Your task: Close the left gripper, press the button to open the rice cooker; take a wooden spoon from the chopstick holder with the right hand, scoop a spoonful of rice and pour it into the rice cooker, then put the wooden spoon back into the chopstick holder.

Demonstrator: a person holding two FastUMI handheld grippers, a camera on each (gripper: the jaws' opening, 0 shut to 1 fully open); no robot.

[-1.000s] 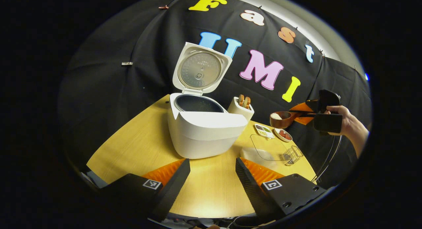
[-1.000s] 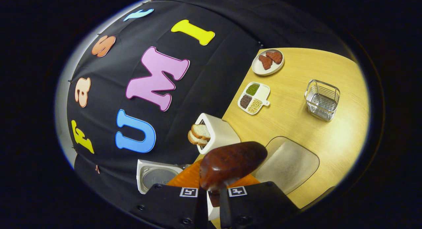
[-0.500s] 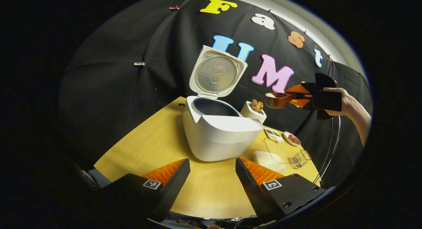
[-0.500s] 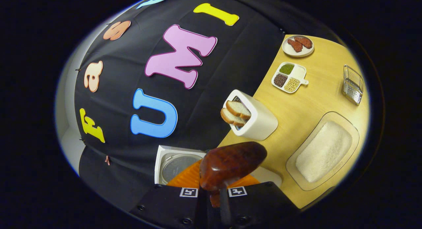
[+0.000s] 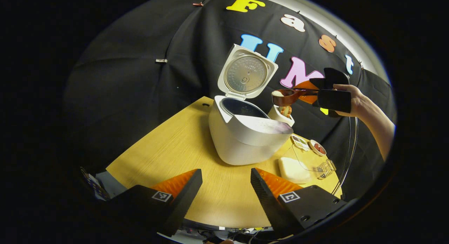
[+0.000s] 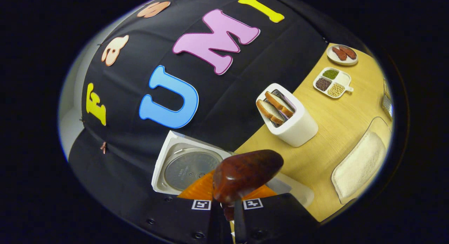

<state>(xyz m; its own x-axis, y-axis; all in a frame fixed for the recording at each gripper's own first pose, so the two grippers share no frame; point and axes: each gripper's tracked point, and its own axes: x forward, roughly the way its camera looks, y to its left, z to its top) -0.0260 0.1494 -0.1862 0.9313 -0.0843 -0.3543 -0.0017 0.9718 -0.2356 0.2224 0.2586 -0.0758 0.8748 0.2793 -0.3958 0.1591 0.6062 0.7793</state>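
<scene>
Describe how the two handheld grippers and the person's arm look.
The left gripper and right gripper have black angular bodies, each carrying two square black-and-white markers and ribbed finger faces. The hand on the right gripper leads to a bare forearm, no sleeve visible.

Wooden table [image 6: 326, 131]: white toaster [image 6: 296, 126] w/ two bread slices [image 6: 275, 107] upright in slots, near back wall. Divided dish [image 6: 331, 83] w/ green, brown, pale grains. Small plate [image 6: 342, 54] w/ two reddish pieces beside it. Wire basket [image 5: 324, 168] at right edge.
</scene>
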